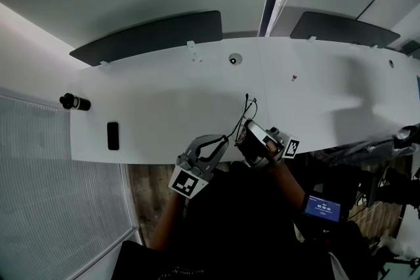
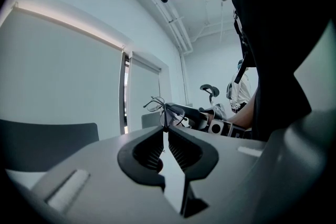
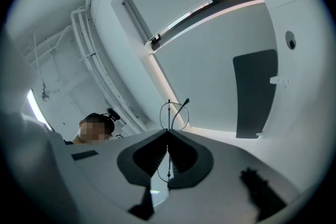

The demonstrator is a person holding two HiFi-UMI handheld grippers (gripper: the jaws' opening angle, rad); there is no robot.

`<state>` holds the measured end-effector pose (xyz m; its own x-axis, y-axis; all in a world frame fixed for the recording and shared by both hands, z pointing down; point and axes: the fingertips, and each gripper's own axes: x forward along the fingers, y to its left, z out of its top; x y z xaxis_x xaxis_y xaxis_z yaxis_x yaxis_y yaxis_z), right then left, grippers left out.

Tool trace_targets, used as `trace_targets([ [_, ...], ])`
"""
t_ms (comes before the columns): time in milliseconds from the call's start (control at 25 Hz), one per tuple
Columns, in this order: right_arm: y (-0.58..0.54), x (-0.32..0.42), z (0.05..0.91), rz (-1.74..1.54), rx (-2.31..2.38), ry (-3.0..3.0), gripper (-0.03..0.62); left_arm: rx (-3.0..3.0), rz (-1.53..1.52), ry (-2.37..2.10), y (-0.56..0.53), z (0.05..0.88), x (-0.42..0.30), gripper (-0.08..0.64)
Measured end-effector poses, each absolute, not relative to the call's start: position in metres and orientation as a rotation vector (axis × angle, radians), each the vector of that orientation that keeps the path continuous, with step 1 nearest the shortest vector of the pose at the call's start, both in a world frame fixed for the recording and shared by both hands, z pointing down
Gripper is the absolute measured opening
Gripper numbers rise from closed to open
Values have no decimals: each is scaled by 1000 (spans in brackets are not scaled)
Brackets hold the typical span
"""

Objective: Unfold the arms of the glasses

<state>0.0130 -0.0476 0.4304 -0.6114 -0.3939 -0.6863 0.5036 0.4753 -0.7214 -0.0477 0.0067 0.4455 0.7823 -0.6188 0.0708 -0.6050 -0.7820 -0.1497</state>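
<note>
White table (image 1: 164, 108) below, and the wire-rimmed glasses (image 3: 169, 107) hang in the air over its near edge. The left gripper (image 2: 166, 128) pinches what looks like a thin arm, and the right gripper (image 3: 168, 132) clamps the frame. That arm seems only partly out; the other looks undone.

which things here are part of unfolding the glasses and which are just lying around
In the job: glasses; left gripper and right gripper, each with jaws shut on the glasses.

Lying about on the white table: flat black slab; black cylinder; small round disc.
</note>
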Motion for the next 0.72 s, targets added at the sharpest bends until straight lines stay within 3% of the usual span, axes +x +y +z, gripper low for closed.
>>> trace_targets([
  [720, -40, 12, 435, -1273, 79, 1885, 11, -2906, -162, 1253, -4, 447, -83, 35],
])
